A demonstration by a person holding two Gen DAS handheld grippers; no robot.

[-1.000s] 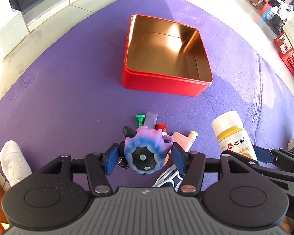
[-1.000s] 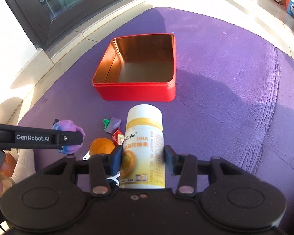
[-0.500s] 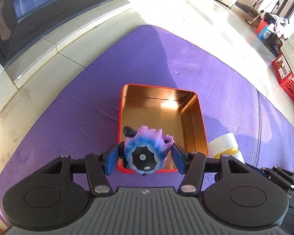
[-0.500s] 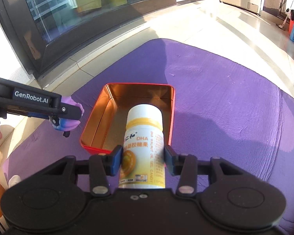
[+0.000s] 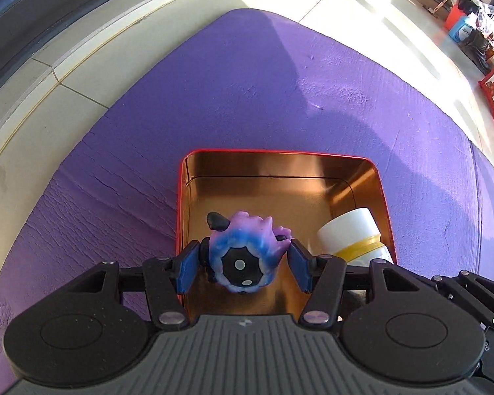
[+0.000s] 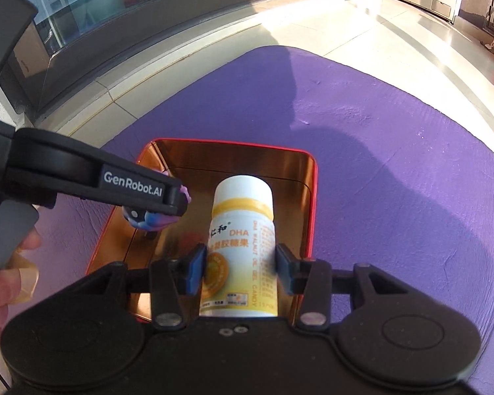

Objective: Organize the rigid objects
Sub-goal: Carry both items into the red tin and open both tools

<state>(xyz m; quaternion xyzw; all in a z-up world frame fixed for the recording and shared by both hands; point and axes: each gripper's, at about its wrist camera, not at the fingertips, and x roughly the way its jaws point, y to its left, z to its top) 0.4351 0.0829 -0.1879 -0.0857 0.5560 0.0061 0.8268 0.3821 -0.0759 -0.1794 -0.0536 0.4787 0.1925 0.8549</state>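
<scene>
Both grippers are carrying loads over the red tin (image 5: pixel 181 217), which is sitting on the purple mat (image 5: pixel 247 98).

Left gripper (image 5: pixel 243 265): jaws are clamping mid-width on the purple-blue toy figure (image 5: pixel 247 247), pads pressing on its flanks. It is hanging above the tin's left half, and I can't tell whether it is touching the floor. It looks like hard moulded plastic or vinyl: light, stiff, lumpy. The spikes and the small black horn are making pad contact uneven, so I'm judging it likely to twist in the grip. Gripping across the widest round part, as now, looks like the best option.

Right gripper (image 6: pixel 238 268): jaws are closing narrower on the white supplement bottle (image 6: pixel 240 240), pads pressing on the label low on the body, cap pointing away. It is sitting over the tin's right half, beside the toy but apart from it. The body is smooth and glossy, so probably slippery; likely moderate weight if full, with contents that may shift. Gripping mid-body rather than at the cap makes sense.

The tin is thin metal with a gold lining, so I'm expecting it to clang and slide if things are dropped. Both items are better lowered before release.
</scene>
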